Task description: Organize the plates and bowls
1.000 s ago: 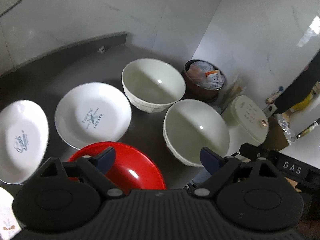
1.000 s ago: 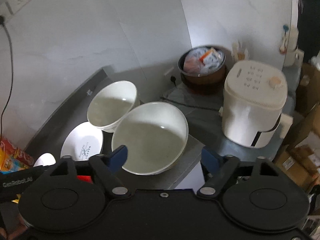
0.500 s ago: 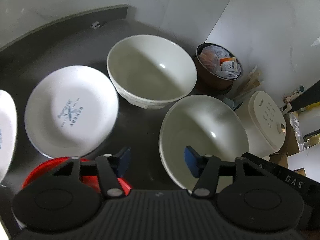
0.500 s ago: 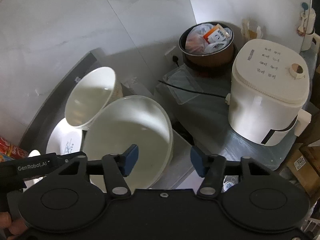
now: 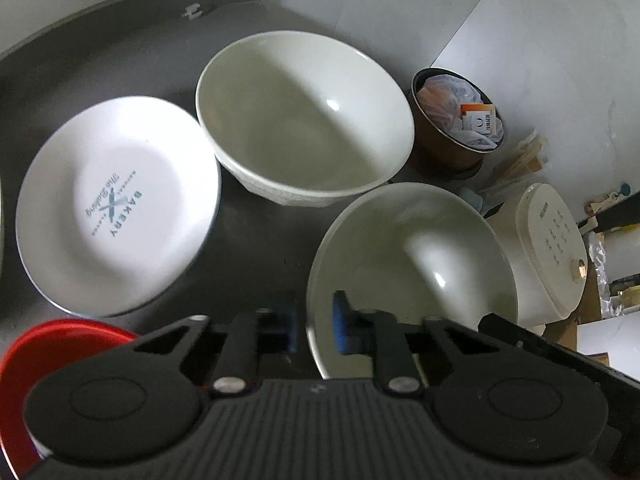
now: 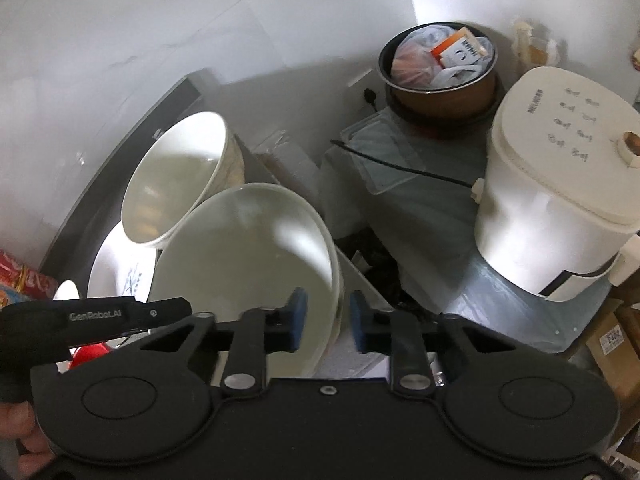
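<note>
Reading "BAKERY" on the plate (image 5: 116, 208) — both grippers straddle bowl (image 5: 412, 276) rim.

Both wrist views look down from close above the dark grey counter (image 5: 256, 240). They share the nearer glossy white ceramic bowl (image 5: 416, 264) (image 6: 248, 264), seen from opposite rims.

pale marbled wall panels (image 6: 120, 40) meet at a corner behind a dark grey counter (image 5: 100, 60); dim light.
</note>
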Available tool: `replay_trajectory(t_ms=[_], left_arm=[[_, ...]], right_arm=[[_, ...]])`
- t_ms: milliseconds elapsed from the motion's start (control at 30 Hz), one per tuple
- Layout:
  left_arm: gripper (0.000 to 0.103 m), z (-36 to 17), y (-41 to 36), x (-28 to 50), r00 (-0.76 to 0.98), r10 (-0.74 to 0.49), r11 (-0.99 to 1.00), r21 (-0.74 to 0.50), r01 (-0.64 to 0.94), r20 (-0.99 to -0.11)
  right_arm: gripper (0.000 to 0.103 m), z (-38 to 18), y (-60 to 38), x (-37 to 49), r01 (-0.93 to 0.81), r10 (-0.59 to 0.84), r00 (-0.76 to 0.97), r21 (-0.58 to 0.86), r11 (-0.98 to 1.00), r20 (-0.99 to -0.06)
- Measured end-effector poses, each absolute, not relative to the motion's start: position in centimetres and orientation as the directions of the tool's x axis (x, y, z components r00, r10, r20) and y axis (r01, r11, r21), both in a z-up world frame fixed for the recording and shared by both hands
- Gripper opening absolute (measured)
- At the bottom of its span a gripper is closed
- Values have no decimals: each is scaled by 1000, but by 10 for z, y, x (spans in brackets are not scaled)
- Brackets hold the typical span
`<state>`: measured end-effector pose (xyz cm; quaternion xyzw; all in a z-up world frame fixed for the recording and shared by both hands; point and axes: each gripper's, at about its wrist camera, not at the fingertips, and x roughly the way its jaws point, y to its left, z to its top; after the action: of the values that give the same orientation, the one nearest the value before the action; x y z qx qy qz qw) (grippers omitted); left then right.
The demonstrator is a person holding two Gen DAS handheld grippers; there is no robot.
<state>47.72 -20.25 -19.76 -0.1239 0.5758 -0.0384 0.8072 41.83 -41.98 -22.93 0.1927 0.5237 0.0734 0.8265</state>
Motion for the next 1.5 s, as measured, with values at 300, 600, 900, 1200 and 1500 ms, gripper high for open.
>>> replay_trajectory(t_ms=[300,600,900,1200,1500], left_arm=[[8,-186,-198,474,357,-195,963,-247,-108,-914],[8,-151,-181,456,413,-202,959,-264,-100,-888],[8,-116,-144,429,485,-196,951,-285,-116,-852],[8,-94,-102,400,527,-187,936,-313,-160,-829],[8,-95,-71,371,519,-164,928,-309,-206,-839]], right_arm=[[10,-217,-415,413,20,312,445,357,934,-840],[10,-176,-401,399,-28,314,513,350,936,-799],[10,-144,-369,393,-97,345,551,352,931,-760],[10,-122,-330,376,-177,371,561,331,927,-740],[10,-122,-299,356,-227,398,526,327,917,-751]])
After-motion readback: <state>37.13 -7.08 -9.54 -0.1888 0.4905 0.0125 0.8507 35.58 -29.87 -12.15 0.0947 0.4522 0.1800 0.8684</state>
